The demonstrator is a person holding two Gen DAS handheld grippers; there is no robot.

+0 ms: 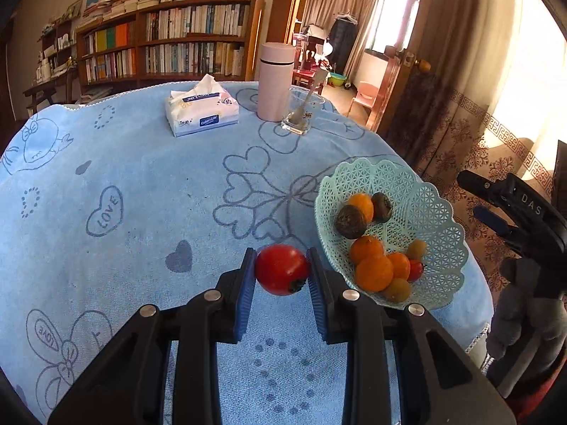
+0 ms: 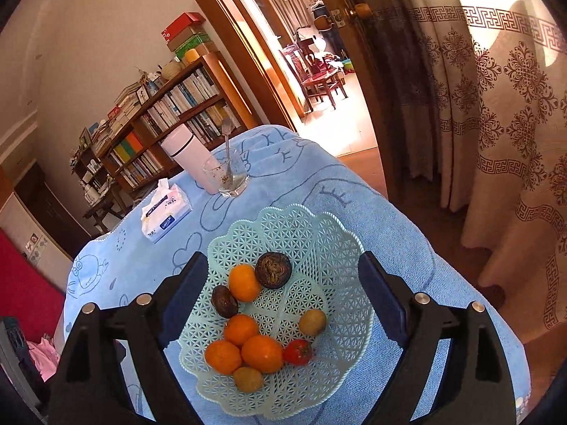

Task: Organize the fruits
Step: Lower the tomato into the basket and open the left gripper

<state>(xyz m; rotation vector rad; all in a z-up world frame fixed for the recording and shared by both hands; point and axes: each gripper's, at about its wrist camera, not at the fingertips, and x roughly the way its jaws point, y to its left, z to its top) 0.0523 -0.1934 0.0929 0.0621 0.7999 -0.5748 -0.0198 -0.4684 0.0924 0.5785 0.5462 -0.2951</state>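
Observation:
My left gripper [image 1: 281,269] is shut on a red tomato [image 1: 281,269] and holds it above the blue cloth, just left of the mint lattice basket [image 1: 436,209]. The basket holds several oranges [image 1: 374,272], two dark wrinkled fruits [image 1: 351,221], small yellow-green fruits and a small red tomato [image 1: 415,270]. My right gripper [image 2: 281,304] is open and hovers over the same basket [image 2: 340,244], its jaws straddling it, with nothing between them. The other gripper shows at the right edge of the left wrist view [image 1: 517,212].
A tissue pack [image 1: 201,109], a pink flask [image 1: 275,81] and a glass with a spoon [image 1: 301,113] stand at the far side of the table. The table edge drops off right of the basket, with curtains [image 2: 496,124] beyond. A bookshelf [image 1: 170,42] is behind.

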